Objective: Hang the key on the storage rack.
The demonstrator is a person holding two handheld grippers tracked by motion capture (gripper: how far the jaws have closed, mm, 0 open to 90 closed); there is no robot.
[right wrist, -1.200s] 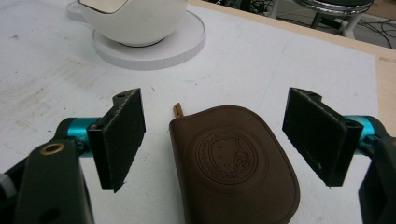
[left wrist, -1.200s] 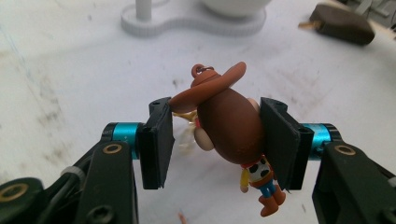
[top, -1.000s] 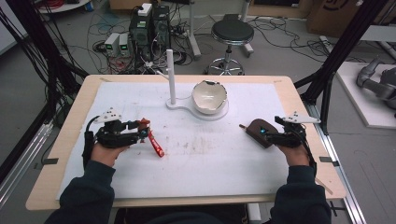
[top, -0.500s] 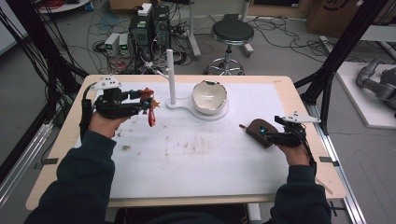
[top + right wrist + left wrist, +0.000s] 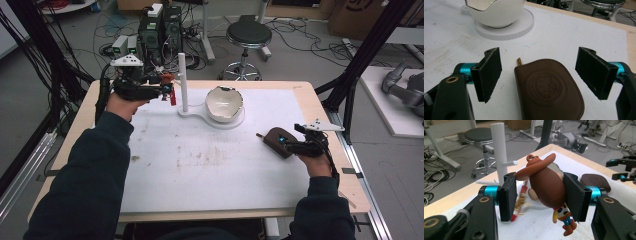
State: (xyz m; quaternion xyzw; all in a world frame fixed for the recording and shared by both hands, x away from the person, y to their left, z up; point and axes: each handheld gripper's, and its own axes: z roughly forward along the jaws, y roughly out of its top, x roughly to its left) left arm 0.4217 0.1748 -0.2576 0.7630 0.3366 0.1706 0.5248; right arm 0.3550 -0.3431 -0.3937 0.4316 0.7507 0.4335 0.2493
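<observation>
While the left hand-held gripper (image 5: 167,90), pinching the cowboy keychain (image 5: 547,190), has swung toward the peg stand (image 5: 182,82) at 11 o'clock, hanging looks next; the right hand-held gripper (image 5: 544,72) stays spread over the brown pouch (image 5: 549,91).

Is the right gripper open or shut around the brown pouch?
Open: the right gripper has its jaws spread wide either side of the brown pouch, touching neither side.

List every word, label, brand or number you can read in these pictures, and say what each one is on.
No text reads clearly in any view.
Brown leather pouch: an embossed round stamp with a cat face and a ring of lettering, too faint to read.
Cardboard box on the floor behind the table: a dark printed mark, too blurred to read.
</observation>
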